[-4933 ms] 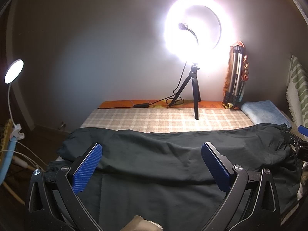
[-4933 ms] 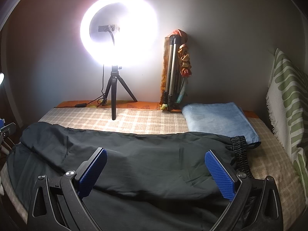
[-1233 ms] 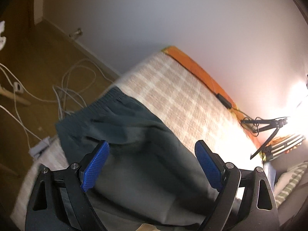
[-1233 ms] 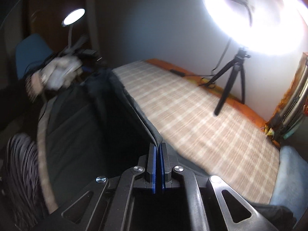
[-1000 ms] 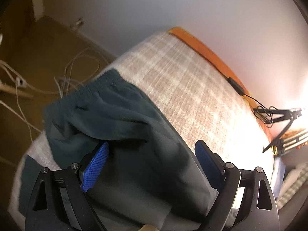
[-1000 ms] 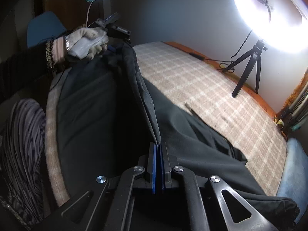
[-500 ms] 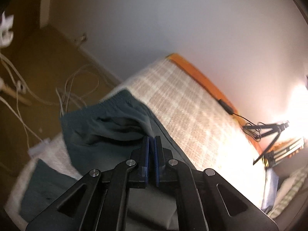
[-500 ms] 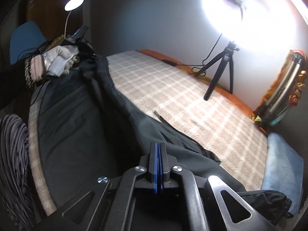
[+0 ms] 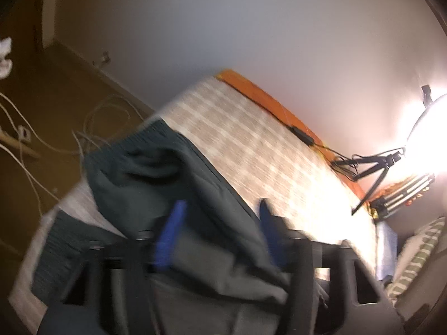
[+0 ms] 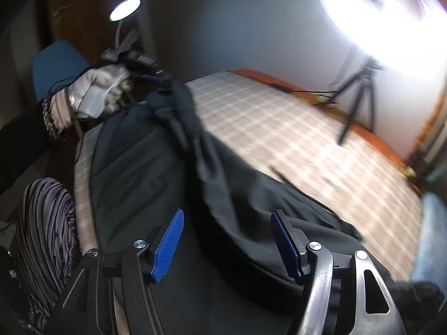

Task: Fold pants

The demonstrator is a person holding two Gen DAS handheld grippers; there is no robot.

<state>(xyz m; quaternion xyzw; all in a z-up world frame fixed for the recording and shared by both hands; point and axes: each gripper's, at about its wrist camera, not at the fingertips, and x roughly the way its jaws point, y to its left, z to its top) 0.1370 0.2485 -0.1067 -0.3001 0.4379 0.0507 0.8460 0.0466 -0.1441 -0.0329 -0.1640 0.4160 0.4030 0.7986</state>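
We saw both hand-held grippers, left point(image 9: 220, 234) and right point(image 10: 227, 247), opening, seemingly clear of cloth. The pants point(image 10: 156, 184) ran lengthwise along the bed point(image 10: 279, 128) between them, directly beneath each.

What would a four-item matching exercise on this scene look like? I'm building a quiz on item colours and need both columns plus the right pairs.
Column one:
1. pants
2. chair
3. claw pads
4. strip along the bed's far edge

Column two:
A. orange
B. bright blue, ribbed
C. dark, nearly black
D. dull blue

Pairs: 1-C, 2-D, 3-B, 4-A
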